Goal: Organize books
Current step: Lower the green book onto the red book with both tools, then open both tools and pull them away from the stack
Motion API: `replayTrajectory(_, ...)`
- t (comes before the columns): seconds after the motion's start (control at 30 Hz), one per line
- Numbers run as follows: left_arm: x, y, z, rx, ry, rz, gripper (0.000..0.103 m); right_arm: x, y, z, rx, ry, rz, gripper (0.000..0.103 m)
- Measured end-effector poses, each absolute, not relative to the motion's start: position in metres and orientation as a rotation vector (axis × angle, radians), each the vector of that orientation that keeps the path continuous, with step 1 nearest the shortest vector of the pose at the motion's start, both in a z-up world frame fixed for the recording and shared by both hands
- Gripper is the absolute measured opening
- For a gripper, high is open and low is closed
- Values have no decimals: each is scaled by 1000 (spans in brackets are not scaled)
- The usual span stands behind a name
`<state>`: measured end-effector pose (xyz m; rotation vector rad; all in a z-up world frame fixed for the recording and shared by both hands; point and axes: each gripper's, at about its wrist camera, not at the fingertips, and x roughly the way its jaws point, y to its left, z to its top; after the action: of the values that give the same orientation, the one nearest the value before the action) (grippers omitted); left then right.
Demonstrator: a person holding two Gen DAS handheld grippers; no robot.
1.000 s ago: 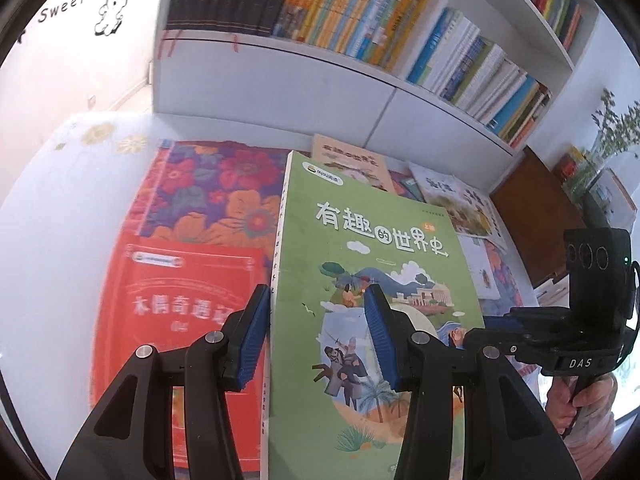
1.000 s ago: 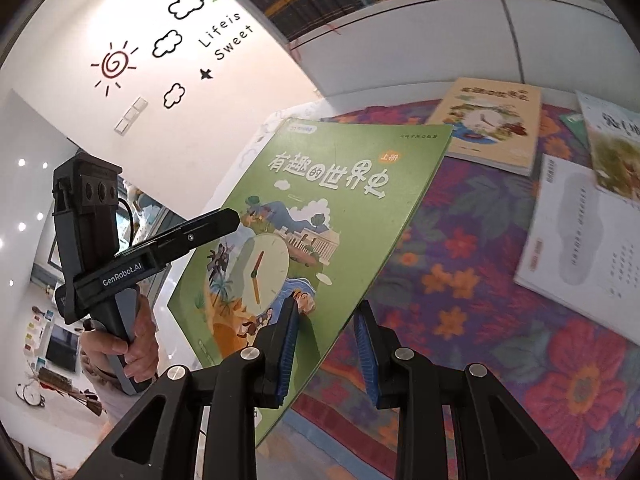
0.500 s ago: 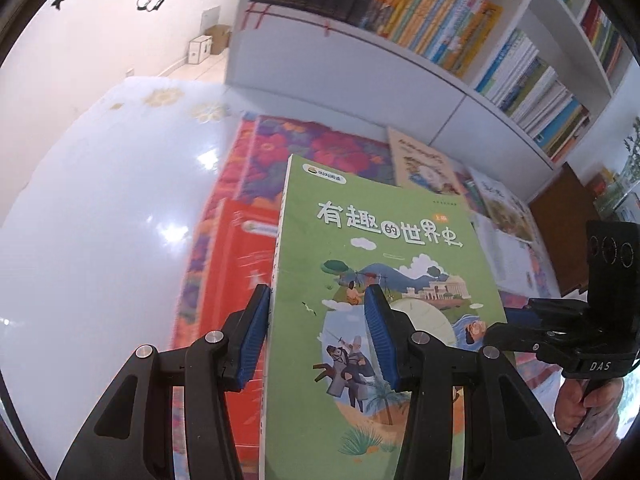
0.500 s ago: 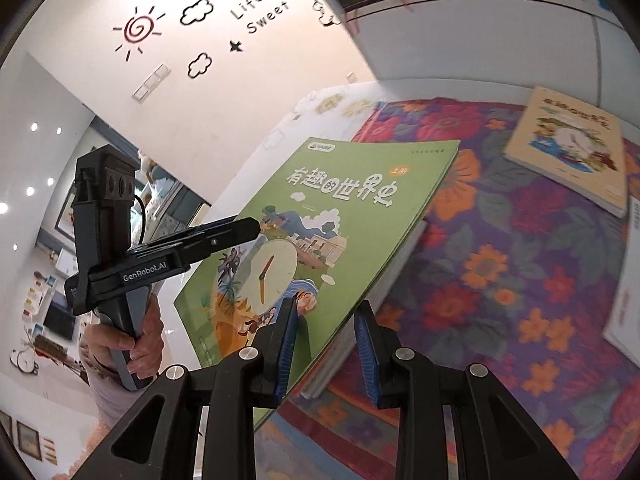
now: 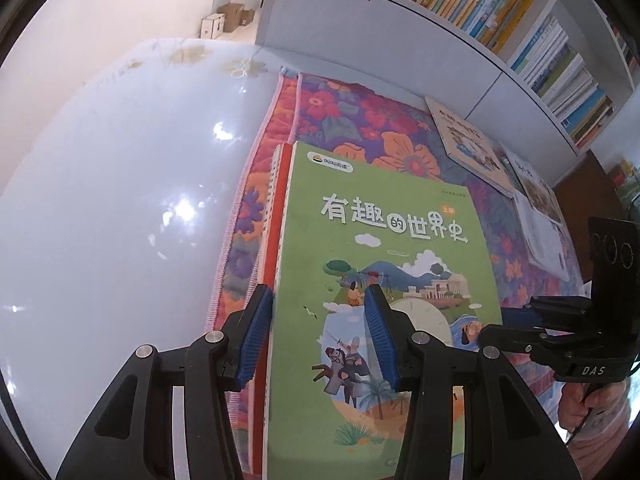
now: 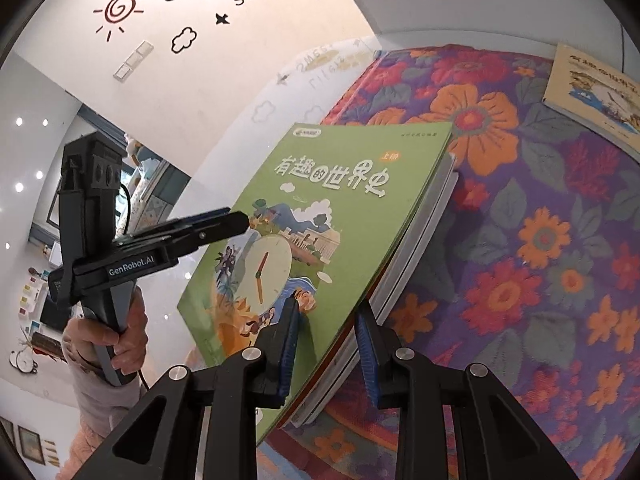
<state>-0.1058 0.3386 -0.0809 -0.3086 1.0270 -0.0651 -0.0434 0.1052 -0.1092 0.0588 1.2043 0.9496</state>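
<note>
1. The large green paperback book [image 5: 384, 280] has white Chinese title lettering and a clock illustration.
2. It lies above a red book [image 5: 276, 240] on the floral mat [image 6: 520, 240].
3. Left tongs [image 5: 318, 336] and right tongs [image 6: 326, 354] each clench its near edge.

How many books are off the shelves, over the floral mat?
5: green book nearest the camera, red book directly under it, beige book near the shelf, then picture-cover book and white book at right. Others may be hidden.
</note>
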Motion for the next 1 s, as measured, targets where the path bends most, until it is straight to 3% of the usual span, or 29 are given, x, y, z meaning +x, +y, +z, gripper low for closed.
replayTrajectory(1.0, -106, 337, -69, -267, 986, 8, 49, -43, 106, -108, 73, 1214, 883, 31)
